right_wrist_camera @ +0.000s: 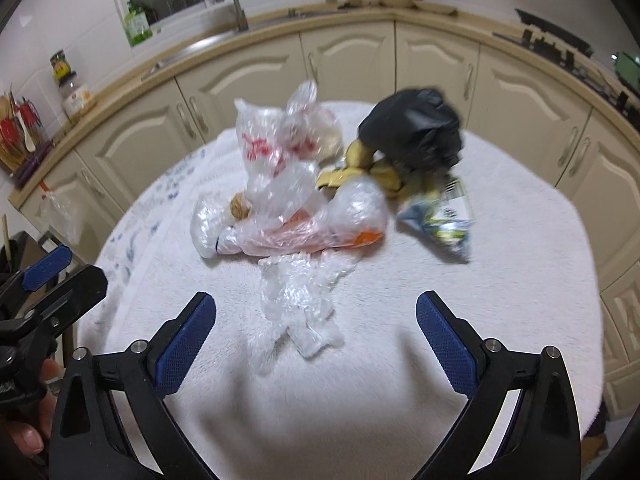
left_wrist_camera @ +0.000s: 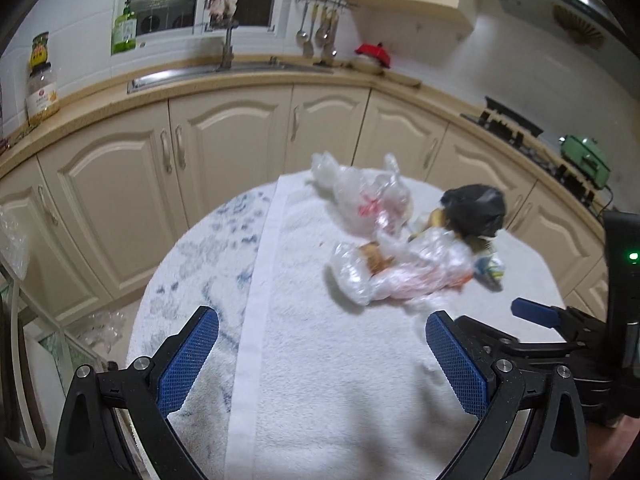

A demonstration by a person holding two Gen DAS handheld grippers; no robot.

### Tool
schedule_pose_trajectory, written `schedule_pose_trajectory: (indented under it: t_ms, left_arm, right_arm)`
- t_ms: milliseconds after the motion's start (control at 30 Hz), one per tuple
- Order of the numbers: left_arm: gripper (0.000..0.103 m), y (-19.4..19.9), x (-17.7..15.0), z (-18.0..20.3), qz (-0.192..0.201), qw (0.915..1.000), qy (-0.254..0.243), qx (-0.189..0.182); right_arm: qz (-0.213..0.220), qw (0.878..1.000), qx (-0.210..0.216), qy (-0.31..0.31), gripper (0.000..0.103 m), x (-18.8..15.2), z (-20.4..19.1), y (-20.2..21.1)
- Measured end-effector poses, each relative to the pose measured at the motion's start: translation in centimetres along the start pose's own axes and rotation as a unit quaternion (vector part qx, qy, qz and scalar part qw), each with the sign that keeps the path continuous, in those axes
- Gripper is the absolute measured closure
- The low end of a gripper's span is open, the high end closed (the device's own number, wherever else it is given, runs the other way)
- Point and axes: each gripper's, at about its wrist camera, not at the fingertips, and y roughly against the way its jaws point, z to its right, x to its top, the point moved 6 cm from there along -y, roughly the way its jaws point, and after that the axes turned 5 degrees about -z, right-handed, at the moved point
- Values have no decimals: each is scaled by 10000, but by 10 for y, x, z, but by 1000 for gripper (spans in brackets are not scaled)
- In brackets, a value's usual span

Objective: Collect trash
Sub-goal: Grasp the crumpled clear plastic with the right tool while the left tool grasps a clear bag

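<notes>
The right claw (right_wrist_camera: pixel 316 332) is held wide open, with nothing pinched. Just in front of it, a crumpled clear plastic wrap (right_wrist_camera: pixel 298 300) is spread flat, so it is probably the easiest piece to grab first. The left claw (left_wrist_camera: pixel 322 354) is spread open too, and empty. Behind the wrap, clear plastic bags (right_wrist_camera: pixel 280 184), a black bag (right_wrist_camera: pixel 416 132) and a printed snack wrapper (right_wrist_camera: pixel 440 220) are heaped together. All are laid on a round desk covered by a white fluffy towel (right_wrist_camera: pixel 500 264). Cream kitchen cupboards (right_wrist_camera: pixel 348 64) are seen behind.
</notes>
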Motion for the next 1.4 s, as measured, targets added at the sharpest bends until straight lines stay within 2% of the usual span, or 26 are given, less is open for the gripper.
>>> schedule_pose_trajectory:
  t_ms: [167, 267, 333, 367, 400, 433, 633, 800, 867, 933, 1033, 1100, 1133, 1167, 1233, 1300, 1333, 1367, 1400]
  left_arm:
    - [1, -22, 1, -1, -198, 9998, 1, 55]
    - [1, -40, 6, 2, -231, 9997, -71, 73]
    - [1, -56, 10, 6, -253, 9995, -159, 68]
    - [1, -63, 11, 10, -271, 9994, -224, 63]
    - [1, -68, 14, 14, -292, 9991, -293, 56]
    - [1, -74, 14, 18, -304, 9989, -354, 34]
    - [1, -107, 24, 58, -311, 9928, -1160, -35]
    - [4, -138, 28, 96, -333, 9780, -2053, -138]
    - [13, -155, 26, 108, -469, 9699, -2385, -158]
    - [18, -172, 23, 113, -637, 9648, -2543, -225]
    - [17, -183, 22, 122, -486, 9569, -2862, -27]
    - [20, -188, 23, 126, -525, 9551, -2915, -76]
    - [28, -188, 24, 127, -528, 9551, -2913, -80]
    - [50, -188, 24, 128, -541, 9549, -2919, -85]
    - [69, -186, 19, 133, -655, 9527, -2959, -218]
    - [70, -185, 13, 138, -644, 9496, -3055, -283]
    - [68, -188, 10, 140, -577, 9476, -3138, -146]
    - [61, -193, 10, 142, -538, 9473, -3158, -45]
    - [60, -199, 12, 143, -514, 9499, -3083, -46]
  right_arm:
    - [-302, 9994, -36, 140, 16, -1, -8, -36]
    - [-276, 9988, -220, 335, 31, -4, -10, -44]
    - [-244, 9980, -353, 471, 51, -4, -7, -42]
    - [-232, 9980, -354, 470, 57, -4, -5, -41]
    - [-223, 9980, -367, 469, 69, -4, -1, -40]
    - [-215, 9979, -385, 465, 75, -3, 4, -38]
    - [-167, 9996, -231, 78, 77, -10, 37, -22]
    - [-95, 9996, -212, -167, 76, -11, 60, -8]
    - [-54, 9995, -193, -253, 77, -9, 67, -5]
    - [-36, 9994, -188, -285, 76, -7, 68, -4]
    - [-14, 9994, -170, -315, 76, -8, 71, -2]
    - [-3, 9993, -139, -358, 76, -9, 73, -1]
    - [4, 9992, -128, -371, 77, -9, 73, 0]
    - [11, 9992, -117, -383, 77, -12, 71, 1]
    - [27, 9991, -95, -404, 76, -12, 71, 2]
    - [51, 9991, -76, -404, 77, -13, 72, 4]
    - [57, 9991, -64, -409, 77, -13, 72, 5]
    - [64, 9991, -55, -411, 77, -13, 72, 6]
    - [65, 9991, -48, -416, 77, -13, 73, 5]
